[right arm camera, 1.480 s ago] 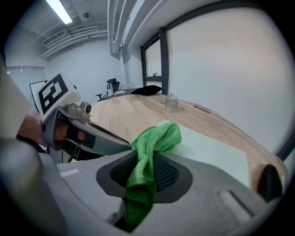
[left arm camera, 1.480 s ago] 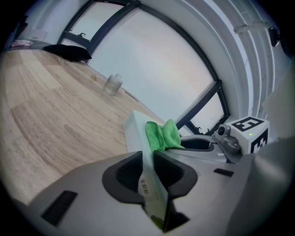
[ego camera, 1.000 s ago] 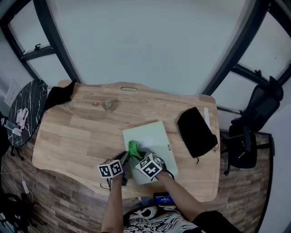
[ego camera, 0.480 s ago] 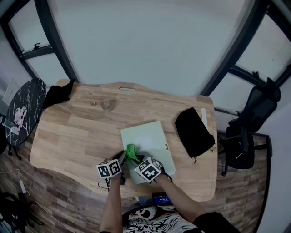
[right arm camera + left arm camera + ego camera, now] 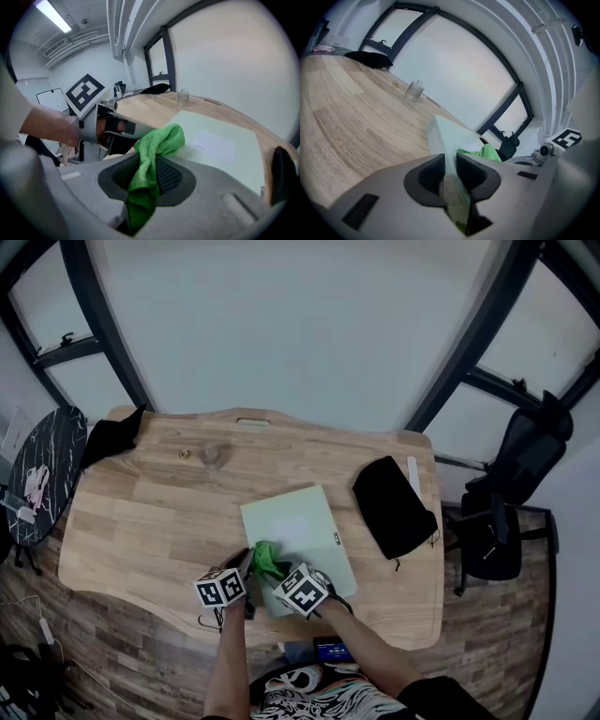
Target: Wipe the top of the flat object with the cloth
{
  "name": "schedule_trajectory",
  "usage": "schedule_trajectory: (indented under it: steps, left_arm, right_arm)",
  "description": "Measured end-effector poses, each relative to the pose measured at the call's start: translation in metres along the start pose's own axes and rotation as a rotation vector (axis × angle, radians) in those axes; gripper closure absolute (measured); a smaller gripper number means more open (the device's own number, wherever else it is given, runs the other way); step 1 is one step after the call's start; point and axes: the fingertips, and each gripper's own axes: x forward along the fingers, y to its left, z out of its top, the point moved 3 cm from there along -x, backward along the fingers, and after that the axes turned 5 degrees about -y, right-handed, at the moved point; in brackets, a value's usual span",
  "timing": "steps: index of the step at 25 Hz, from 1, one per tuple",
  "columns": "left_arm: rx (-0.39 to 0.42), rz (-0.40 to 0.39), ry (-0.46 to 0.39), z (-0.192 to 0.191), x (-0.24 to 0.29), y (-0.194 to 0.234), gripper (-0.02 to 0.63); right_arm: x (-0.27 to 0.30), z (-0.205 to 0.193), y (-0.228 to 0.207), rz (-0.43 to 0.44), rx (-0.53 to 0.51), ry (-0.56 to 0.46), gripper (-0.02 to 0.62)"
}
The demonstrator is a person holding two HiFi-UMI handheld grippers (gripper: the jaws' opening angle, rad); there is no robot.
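Even soft daylight, strong fisheye warp, dark vignetted corners

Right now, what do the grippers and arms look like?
Both alike: left gripper and right gripper have light grey moulded bodies and dark textured pads, each topped by a white cube with black square markers. The forearms are unsleeved; a black-and-white patterned top shows below.

The head camera looked steeply down from well above the bench point(image 5: 141, 512), taking in its whole top. The camera on the left claw point(image 5: 450, 163) sat low and close, facing along the pale flat board point(image 5: 445, 133), while that on the right claw point(image 5: 149, 163) looked across the same board leftward; both caught the green cloth point(image 5: 159, 140).
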Motion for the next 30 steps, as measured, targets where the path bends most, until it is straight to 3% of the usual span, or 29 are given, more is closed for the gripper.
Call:
schedule_trajectory:
  steps: [13, 22, 30]
  left_arm:
    - [0.018, 0.004, -0.034, 0.0, -0.001, 0.0, 0.529]
    - [0.022, 0.011, -0.037, -0.001, 0.0, 0.003, 0.529]
    - [0.023, 0.011, -0.045, -0.001, -0.002, 0.003, 0.529]
  right_arm:
    - [-0.006, -0.014, 0.014, 0.063, 0.013, 0.017, 0.506]
    - [-0.012, -0.025, 0.024, 0.15, 0.107, 0.071, 0.506]
    - [-0.019, -0.033, 0.034, 0.182, 0.112, 0.073, 0.506]
